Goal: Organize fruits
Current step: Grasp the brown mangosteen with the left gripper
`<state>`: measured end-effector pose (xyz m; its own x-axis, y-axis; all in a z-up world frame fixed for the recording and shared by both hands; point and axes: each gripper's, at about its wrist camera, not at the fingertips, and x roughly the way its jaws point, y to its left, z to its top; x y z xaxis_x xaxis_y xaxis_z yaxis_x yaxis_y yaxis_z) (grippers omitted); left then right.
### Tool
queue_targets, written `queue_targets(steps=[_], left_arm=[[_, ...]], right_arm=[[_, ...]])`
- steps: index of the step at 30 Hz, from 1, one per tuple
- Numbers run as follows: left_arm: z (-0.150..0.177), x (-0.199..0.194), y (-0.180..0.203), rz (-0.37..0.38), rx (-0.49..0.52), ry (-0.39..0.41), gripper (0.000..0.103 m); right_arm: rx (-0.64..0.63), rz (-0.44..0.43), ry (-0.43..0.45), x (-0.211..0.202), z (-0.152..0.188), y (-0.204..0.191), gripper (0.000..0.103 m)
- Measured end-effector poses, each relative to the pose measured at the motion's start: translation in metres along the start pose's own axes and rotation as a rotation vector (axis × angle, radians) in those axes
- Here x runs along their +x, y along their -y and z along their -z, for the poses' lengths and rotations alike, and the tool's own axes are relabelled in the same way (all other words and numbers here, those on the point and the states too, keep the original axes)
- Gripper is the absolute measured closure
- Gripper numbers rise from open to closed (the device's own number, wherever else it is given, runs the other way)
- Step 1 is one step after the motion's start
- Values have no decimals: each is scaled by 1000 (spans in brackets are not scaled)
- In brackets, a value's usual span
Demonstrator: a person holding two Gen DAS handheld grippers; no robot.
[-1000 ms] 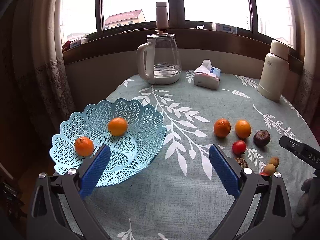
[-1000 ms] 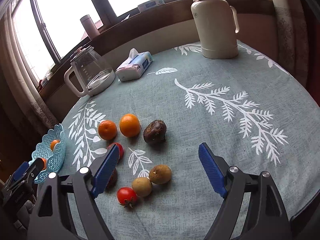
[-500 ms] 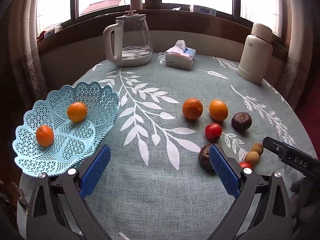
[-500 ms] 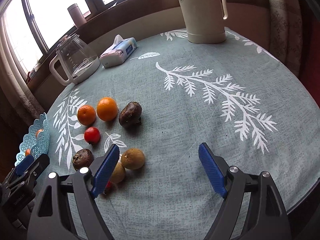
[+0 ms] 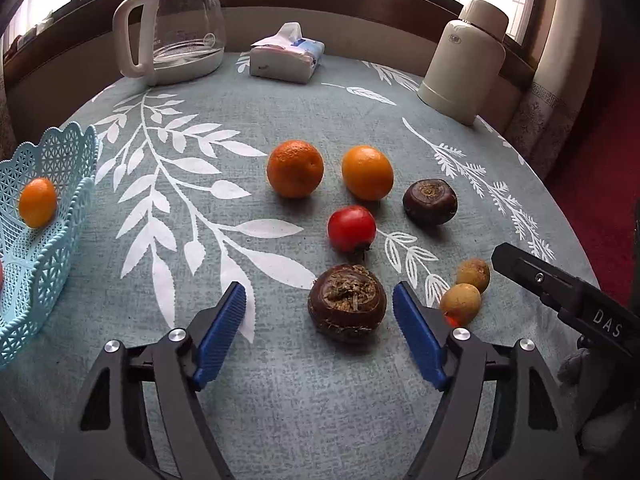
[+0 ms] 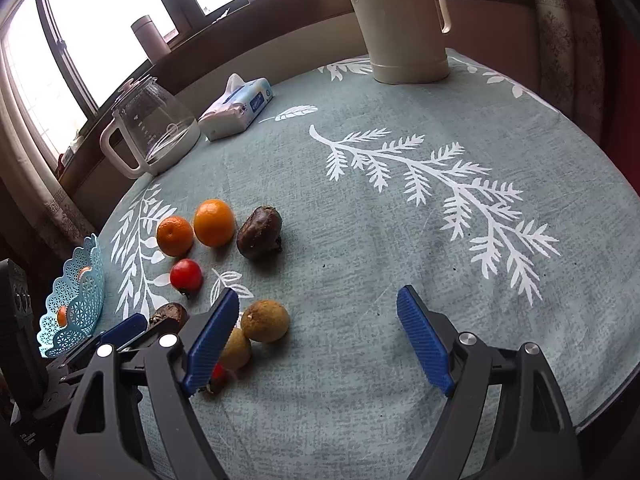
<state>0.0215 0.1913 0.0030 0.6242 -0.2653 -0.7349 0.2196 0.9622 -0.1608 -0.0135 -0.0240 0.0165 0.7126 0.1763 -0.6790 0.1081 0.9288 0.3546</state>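
My left gripper (image 5: 319, 318) is open, and a dark brown round fruit (image 5: 347, 303) lies on the cloth between its blue pads, nearer the right one. Beyond it sit a red fruit (image 5: 352, 228), two oranges (image 5: 295, 168) (image 5: 367, 172) and a second brown fruit (image 5: 429, 201). Two small tan fruits (image 5: 460, 303) (image 5: 473, 275) lie at the right. The blue lattice basket (image 5: 60, 216) at the far left holds an orange (image 5: 37, 201). My right gripper (image 6: 318, 320) is open over bare cloth, with the tan fruits (image 6: 265, 320) by its left pad.
At the back of the round table stand a glass kettle (image 5: 176, 24), a tissue pack (image 5: 286, 55) and a cream thermos (image 5: 464, 62). The table edge curves close on the right (image 6: 624, 360). The other gripper's black body (image 5: 568, 296) reaches in at the right.
My left gripper has swung right from the basket to the loose fruits and closed in on the brown fruit. My right gripper has edged forward and left, nearer the tan fruits.
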Motion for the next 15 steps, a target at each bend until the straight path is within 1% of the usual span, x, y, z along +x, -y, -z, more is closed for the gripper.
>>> queue_targets(steps=[3, 4, 5, 7, 8, 9, 10, 11, 15], left_arm=[[-1, 1, 3, 9, 16, 3, 29], [-1, 2, 5, 9, 22, 3, 33], [-1, 2, 6, 5, 28, 4, 34], [0, 2, 7, -2, 34, 9, 42], [0, 2, 7, 4, 33, 13, 43], [0, 2, 7, 18, 32, 15, 48], [1, 1, 6, 34, 31, 17, 56], [1, 1, 7, 48, 30, 19, 61], [4, -4, 7, 28, 24, 51, 61]], right_arm=[[0, -1, -6, 2, 1, -1, 22], [-1, -1, -7, 3, 1, -1, 22], [-2, -1, -7, 3, 1, -1, 22], [-6, -1, -8, 3, 2, -2, 22], [-7, 0, -8, 4, 2, -3, 22], [-8, 0, -8, 4, 2, -3, 22], [-8, 1, -9, 5, 2, -3, 22], [-10, 1, -8, 5, 2, -4, 22], [-12, 4, -3, 5, 2, -3, 22]])
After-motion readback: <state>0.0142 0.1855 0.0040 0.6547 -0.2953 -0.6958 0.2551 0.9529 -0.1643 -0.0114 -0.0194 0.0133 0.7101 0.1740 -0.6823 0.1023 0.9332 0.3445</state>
